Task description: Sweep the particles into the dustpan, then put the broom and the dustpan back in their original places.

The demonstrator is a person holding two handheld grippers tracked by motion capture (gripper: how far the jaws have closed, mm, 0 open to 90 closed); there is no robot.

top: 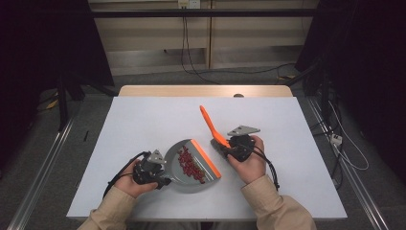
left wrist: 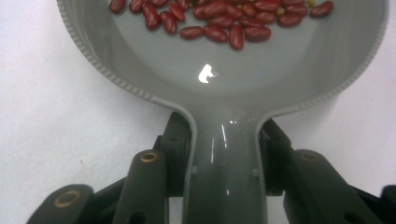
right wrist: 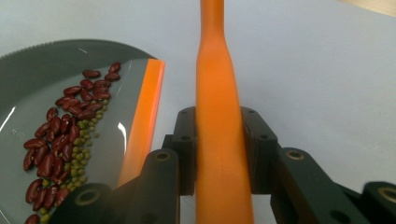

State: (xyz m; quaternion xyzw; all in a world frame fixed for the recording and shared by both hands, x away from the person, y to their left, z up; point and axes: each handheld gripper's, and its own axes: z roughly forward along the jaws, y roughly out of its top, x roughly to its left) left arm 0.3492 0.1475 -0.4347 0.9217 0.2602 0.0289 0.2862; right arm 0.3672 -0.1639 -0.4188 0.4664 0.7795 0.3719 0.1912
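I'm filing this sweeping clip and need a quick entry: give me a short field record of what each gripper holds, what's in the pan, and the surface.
left gripper: shut on the grey dustpan by its handle
right gripper: shut on the orange brush handle, which slants up and away
pan contents: red beans and small green beans, piled near the orange lip
surface: white table, dustpan resting on it
hands apart: brush beside the pan's lip, not in it

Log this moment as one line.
left gripper shut on dustpan handle | right gripper shut on orange brush | beans in dustpan
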